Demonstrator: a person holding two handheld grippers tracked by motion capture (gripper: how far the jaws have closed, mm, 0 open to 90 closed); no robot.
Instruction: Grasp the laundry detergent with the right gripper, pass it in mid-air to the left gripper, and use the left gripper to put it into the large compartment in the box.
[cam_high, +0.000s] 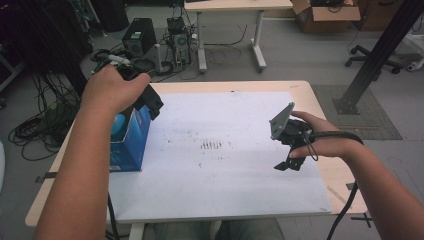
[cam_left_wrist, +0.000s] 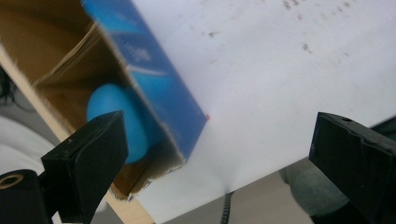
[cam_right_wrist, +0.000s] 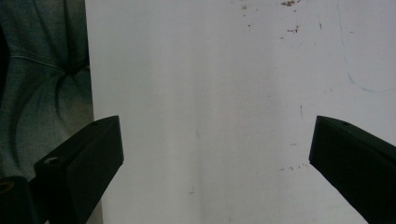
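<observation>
- A blue ball (cam_left_wrist: 109, 116) sits inside an open blue box (cam_high: 132, 142) at the left edge of the tabletop (cam_high: 310, 95), on the left side of the white sheet (cam_high: 225, 190).
- The left tongs (cam_high: 152, 105) hover over the box's far right corner, jaws spread wide with nothing between them; in the left gripper view the ball lies just past the left jaw, against the box's blue wall.
- The right tongs (cam_high: 289, 164) rest low over the right part of the sheet, well apart from the box, released and empty.
- The ball looks smooth, rounded and probably light, so it may slip or roll out of a shallow pinch. I judge the best hold is across its widest part, jaws squarely on opposite sides.
- The box is thin cardboard with ragged flaps: likely light and easy to shove or crush. Coming down from above through the open top should avoid knocking its wall.
- The free right tongs could steady the box if it shifts.
</observation>
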